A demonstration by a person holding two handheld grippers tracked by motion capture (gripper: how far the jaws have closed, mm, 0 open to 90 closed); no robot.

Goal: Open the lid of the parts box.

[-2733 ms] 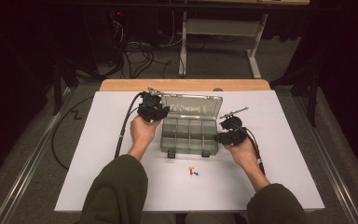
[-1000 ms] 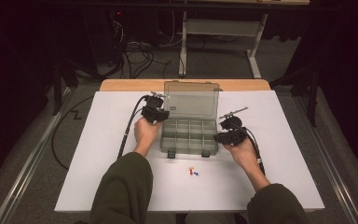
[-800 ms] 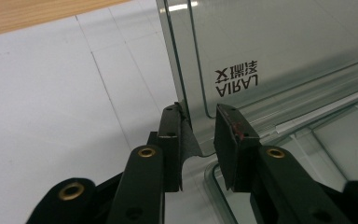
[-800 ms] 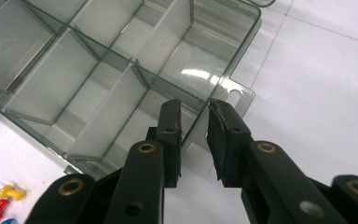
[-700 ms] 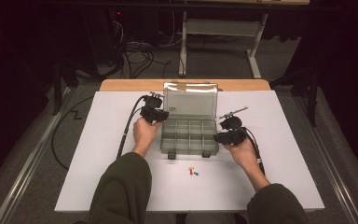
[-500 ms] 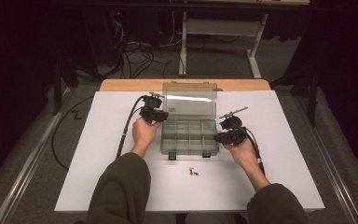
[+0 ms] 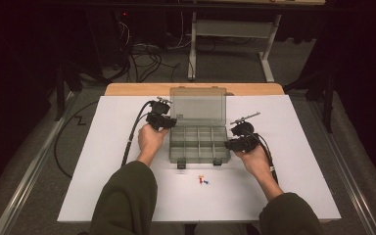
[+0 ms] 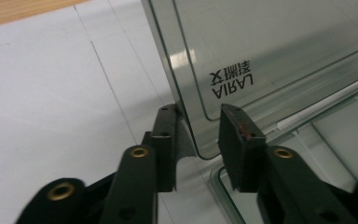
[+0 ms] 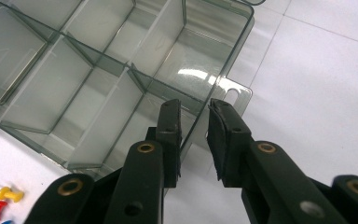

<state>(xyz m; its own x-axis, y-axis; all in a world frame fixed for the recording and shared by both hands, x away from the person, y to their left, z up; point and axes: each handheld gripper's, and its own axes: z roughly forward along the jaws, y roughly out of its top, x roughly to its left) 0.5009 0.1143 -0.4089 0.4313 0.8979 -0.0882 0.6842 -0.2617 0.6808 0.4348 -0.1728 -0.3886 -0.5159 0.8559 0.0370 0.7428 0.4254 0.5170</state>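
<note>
The left gripper (image 8: 198, 135) straddles the bottom corner of the lid (image 8: 279, 51), jaws parted with a gap showing on either side, so it does not look clamped. The lid stands nearly upright, hinged along the box's (image 7: 198, 144) 12 o'clock edge, its long axis running 9 to 3. At 3 o'clock the right gripper (image 9: 193, 126) brackets the box's side wall, jaws just apart. The pushpins (image 7: 203, 181) lie at 6 o'clock, on bare table (image 7: 103, 147).
</note>
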